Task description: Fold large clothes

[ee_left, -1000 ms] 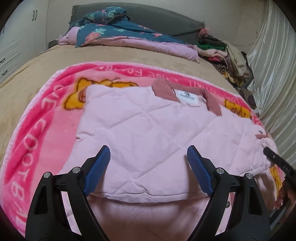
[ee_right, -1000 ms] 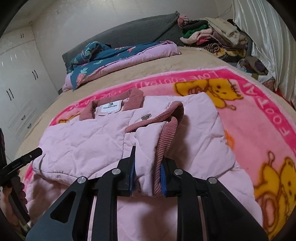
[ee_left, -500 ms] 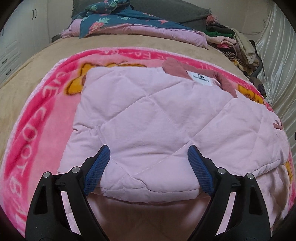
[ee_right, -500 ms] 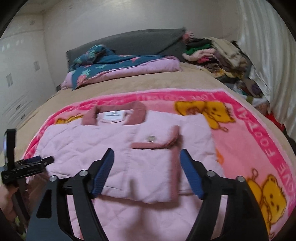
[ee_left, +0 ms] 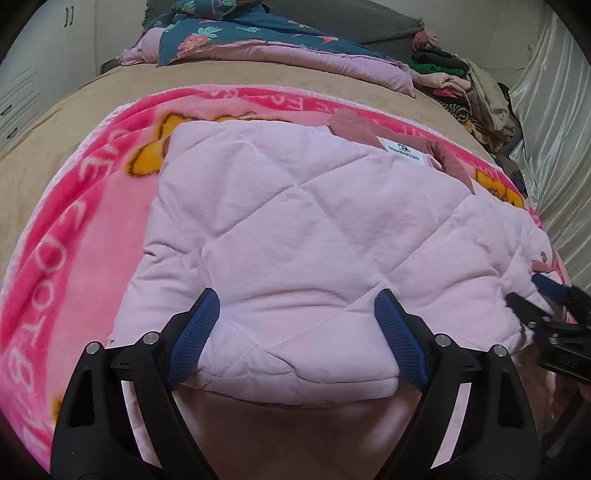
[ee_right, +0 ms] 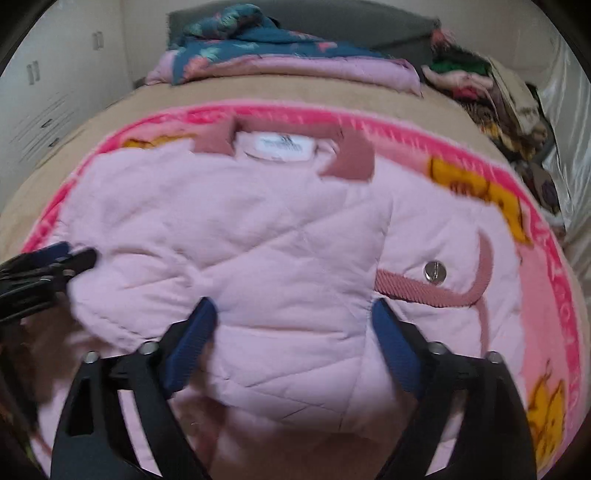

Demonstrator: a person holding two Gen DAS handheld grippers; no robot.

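**Both tongs spread over the folded pink jacket**

The quilted pink jacket [ee_left: 303, 236] lies flat on the pink cartoon blanket [ee_left: 85, 236] spread over the bed [ee_left: 55, 133], collar [ee_right: 351, 155] and label toward the headboard, its long axis running across the bed. A ribbed cuff [ee_right: 476, 273] with a snap sits folded over on the jacket's right side. The left tongs [ee_left: 297, 334] hover released above the jacket's near hem; the right tongs [ee_right: 291, 341] are released too, gripping nothing. Blanket margin shows left and right of the jacket. Beyond it lie a floral quilt [ee_left: 258, 33] and piled clothes [ee_left: 476, 85].
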